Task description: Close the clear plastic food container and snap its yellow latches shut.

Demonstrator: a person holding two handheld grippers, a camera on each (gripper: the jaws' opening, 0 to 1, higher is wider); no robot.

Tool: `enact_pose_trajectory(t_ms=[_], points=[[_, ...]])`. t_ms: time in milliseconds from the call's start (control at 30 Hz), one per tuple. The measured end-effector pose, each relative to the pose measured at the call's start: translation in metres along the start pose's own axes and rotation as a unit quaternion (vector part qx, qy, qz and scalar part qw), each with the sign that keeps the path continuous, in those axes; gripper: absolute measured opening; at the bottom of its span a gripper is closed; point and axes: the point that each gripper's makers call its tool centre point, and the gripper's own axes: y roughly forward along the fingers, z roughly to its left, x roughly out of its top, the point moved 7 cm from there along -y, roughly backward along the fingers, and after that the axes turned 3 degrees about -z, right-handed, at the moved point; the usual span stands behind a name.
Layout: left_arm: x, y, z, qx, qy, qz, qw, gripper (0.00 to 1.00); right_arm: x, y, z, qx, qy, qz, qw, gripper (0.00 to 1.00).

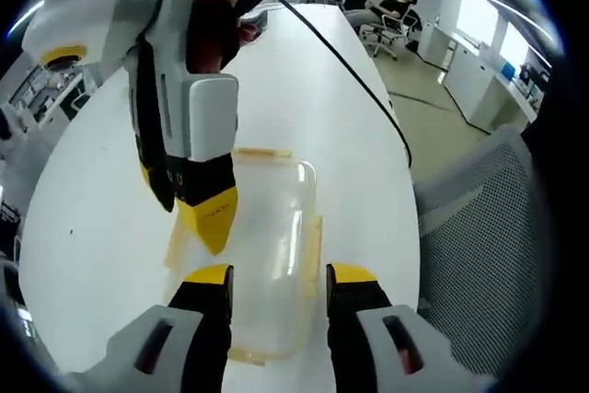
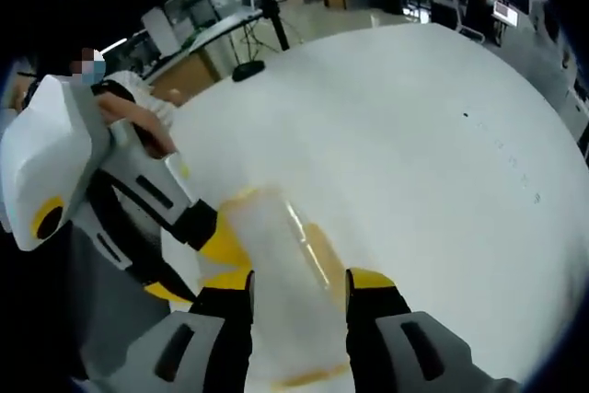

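The container (image 1: 271, 246) lies flat on the white table (image 1: 92, 227), lid on it, its long axis running straight away from my left gripper (image 1: 279, 284). That gripper's jaws stand apart, one on each long side, holding nothing. A yellow latch (image 1: 314, 250) runs along the right long side, just ahead of one jaw tip, and another latch (image 1: 262, 153) sits at the far short end. My right gripper (image 2: 300, 287) faces the container (image 2: 276, 273) from that far end, jaws also apart and straddling it. In the left gripper view it hangs tip-down at the left long edge. I judge both equally near; the side latches come first.
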Motion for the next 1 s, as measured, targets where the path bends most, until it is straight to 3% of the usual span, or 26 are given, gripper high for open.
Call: enact_pose_trajectory(t_ms=[67,300,433,600,1000], points=[[0.001,0.001,-0.001,0.01,0.011,0.006,0.9999,0.42,0.0,0.001,-0.002,-0.006,-0.017,0.006,0.9998,0.39],[0.004,0.007,-0.003,0.029,0.035,0.019,0.9988,0.43,-0.001,0.01,-0.006,0.015,-0.017,0.022,0.9995,0.4],[0.003,0.008,-0.003,0.036,0.042,0.016,0.9983,0.46,-0.004,0.015,-0.006,0.047,-0.008,0.027,0.9985,0.44],[0.003,0.01,-0.004,0.056,0.061,0.022,0.9963,0.45,-0.004,0.02,-0.009,0.058,-0.014,0.038,0.9975,0.45],[0.004,0.013,-0.004,0.065,0.053,0.026,0.9961,0.45,0.0,0.023,-0.008,0.078,-0.021,0.074,0.994,0.43]])
